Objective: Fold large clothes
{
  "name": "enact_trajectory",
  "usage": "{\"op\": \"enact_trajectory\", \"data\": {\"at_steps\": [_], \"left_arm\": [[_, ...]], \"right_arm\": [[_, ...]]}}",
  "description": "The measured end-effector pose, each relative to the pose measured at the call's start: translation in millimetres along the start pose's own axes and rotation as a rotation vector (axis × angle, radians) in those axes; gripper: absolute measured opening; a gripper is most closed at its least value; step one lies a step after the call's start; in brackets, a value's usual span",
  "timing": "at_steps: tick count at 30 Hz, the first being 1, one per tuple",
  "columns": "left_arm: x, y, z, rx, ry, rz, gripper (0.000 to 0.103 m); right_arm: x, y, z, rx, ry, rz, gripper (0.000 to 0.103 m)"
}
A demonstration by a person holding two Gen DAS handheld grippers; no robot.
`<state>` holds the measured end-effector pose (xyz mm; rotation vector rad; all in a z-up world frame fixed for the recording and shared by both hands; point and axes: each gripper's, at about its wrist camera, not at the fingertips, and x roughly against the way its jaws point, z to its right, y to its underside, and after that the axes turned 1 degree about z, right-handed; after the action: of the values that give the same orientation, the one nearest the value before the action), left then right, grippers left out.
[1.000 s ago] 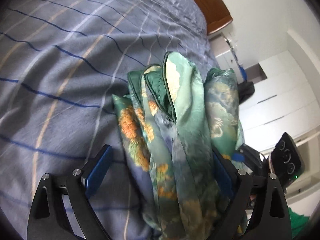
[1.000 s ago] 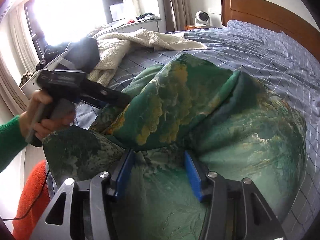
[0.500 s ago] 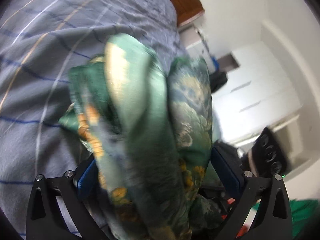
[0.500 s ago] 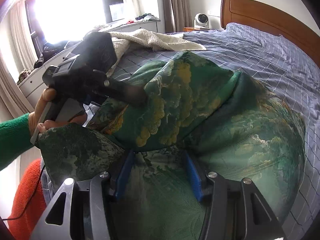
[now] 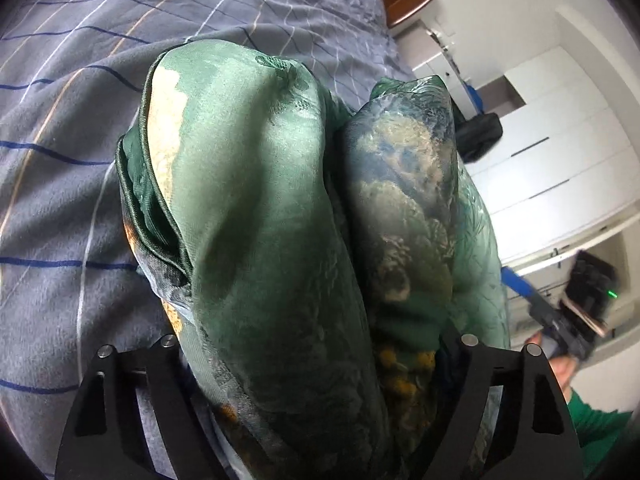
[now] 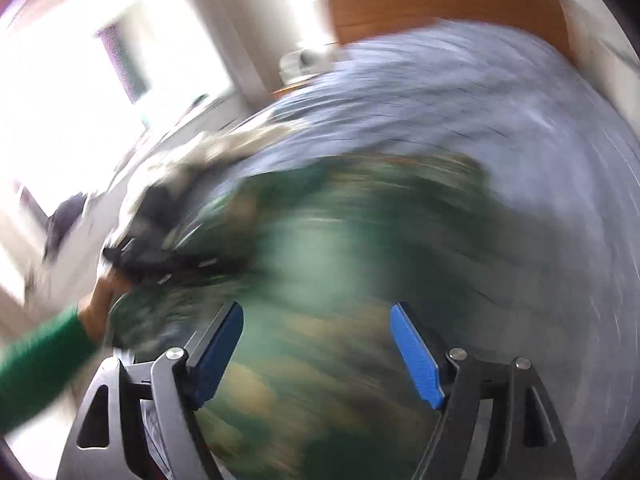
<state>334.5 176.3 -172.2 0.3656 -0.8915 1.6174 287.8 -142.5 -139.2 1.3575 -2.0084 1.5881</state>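
A green printed garment [image 5: 260,208] lies bunched in thick folds on the bed. My left gripper [image 5: 312,320] has the bundle filling the gap between its fingers, and its jaws are closing on it. Fabric hides both pads. In the right wrist view, which is blurred by motion, the garment [image 6: 320,264] spreads below my right gripper [image 6: 320,344]. Its jaws are opening, and the blue pads [image 6: 416,360] stand wide apart, clear of the cloth. The right gripper [image 5: 560,324] also shows at the right edge of the left wrist view.
The bed carries a grey-blue checked blanket [image 5: 60,200] and has a wooden headboard [image 6: 440,12]. White wardrobe doors [image 5: 560,152] and a black bag [image 5: 480,136] stand beside the bed. A hand in a green sleeve [image 6: 40,364] holds the left gripper [image 6: 160,256]. A bright window [image 6: 80,80] is at the left.
The garment has bunched up to fill the left gripper's gap and now hides its pads. The right gripper has let go of its fold, opened wide and swung away fast.
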Motion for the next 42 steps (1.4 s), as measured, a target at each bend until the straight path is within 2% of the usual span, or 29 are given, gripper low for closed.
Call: {"op": "enact_trajectory", "data": {"at_steps": [3,4,8,11,13,16,18,22,25,28,31,34,37,38,40,41,42], "left_arm": [[-2,2,2,0.01,0.0,0.008,0.084],[-7,0,2,0.013,0.0,0.011,0.084],[-5,4,0,0.018,-0.005,0.018,0.084],[-4,7,-4,0.032,0.005,0.021,0.084],[-5,9,-6,0.048,0.004,0.029,0.083],[3,15,-5,0.067,0.001,0.05,0.072],[12,17,2,0.054,0.004,0.066,0.062],[34,21,28,0.011,0.037,0.117,0.058],[40,12,52,-0.029,0.061,0.139,0.058],[36,-12,74,-0.07,0.071,0.163,0.058],[23,-51,91,-0.089,0.083,0.184,0.058],[-1,-89,101,-0.096,0.07,0.192,0.058],[-35,-116,101,-0.093,0.039,0.179,0.058],[-53,-121,96,-0.086,0.016,0.159,0.058],[-83,-123,81,-0.049,-0.041,0.12,0.068],[-97,-121,71,-0.022,-0.08,0.108,0.079],[-101,-119,67,-0.006,-0.08,0.107,0.086]], "right_arm": [[-3,19,60,-0.192,-0.014,-0.08,0.079],[-8,26,73,-0.242,-0.055,-0.104,0.079],[-33,36,96,-0.35,-0.204,-0.124,0.082],[-59,25,105,-0.418,-0.341,-0.127,0.081],[-73,17,104,-0.413,-0.377,-0.136,0.079],[-78,3,91,-0.311,-0.331,-0.132,0.068],[-68,-1,80,-0.245,-0.319,-0.111,0.059],[-44,-5,69,-0.166,-0.345,-0.061,0.058],[-25,-17,68,-0.123,-0.369,0.008,0.058],[-11,-38,72,-0.086,-0.37,0.068,0.058],[-4,-63,97,-0.073,-0.362,0.11,0.058],[-14,-96,130,-0.072,-0.356,0.127,0.058],[-40,-124,173,-0.11,-0.363,0.107,0.058],[-42,-123,183,-0.123,-0.362,0.099,0.058],[-61,-121,209,-0.177,-0.359,0.052,0.06],[-79,-115,227,-0.23,-0.355,-0.005,0.063],[-90,-118,233,-0.263,-0.344,-0.033,0.065]]}}
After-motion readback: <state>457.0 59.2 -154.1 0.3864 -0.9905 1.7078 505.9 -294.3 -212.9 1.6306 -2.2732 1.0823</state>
